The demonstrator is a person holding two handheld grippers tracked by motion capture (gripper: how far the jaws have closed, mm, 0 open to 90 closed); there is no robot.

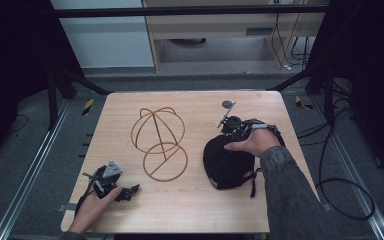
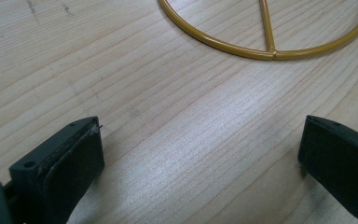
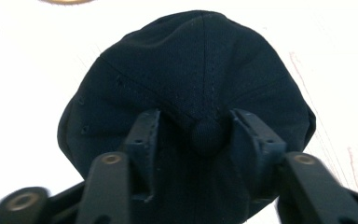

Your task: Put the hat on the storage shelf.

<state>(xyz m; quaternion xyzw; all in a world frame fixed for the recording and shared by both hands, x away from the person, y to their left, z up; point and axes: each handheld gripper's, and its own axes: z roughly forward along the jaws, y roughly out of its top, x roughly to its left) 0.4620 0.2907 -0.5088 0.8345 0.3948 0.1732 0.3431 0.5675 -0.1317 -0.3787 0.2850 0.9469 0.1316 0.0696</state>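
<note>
Black cap (image 1: pixel 228 162) lies on the table's (image 1: pixel 190 210) right half, beside the gold wire stand (image 1: pixel 160 141). My right gripper (image 3: pixel 200 135) straddles its crown button, jaws apart, not yet closed. Left gripper (image 1: pixel 122 192) rests near the front edge, spread wide, empty. I judge the pickup barely started.

A table (image 1: pixel 190 210) carries three groups of things. At its centre lies a wire frame (image 1: pixel 159 142), a dome with a flat ring on its near side. At about four o'clock from the frame lies a cap (image 1: pixel 226 167). The right gripper (image 1: pixel 232 131) rests at the cap's twelve o'clock edge, its jaws either side of the cap's top button (image 3: pixel 206 135). The left gripper (image 1: pixel 125 192) lies at the frame's seven o'clock, near the table's front edge, apart from the ring.
</note>
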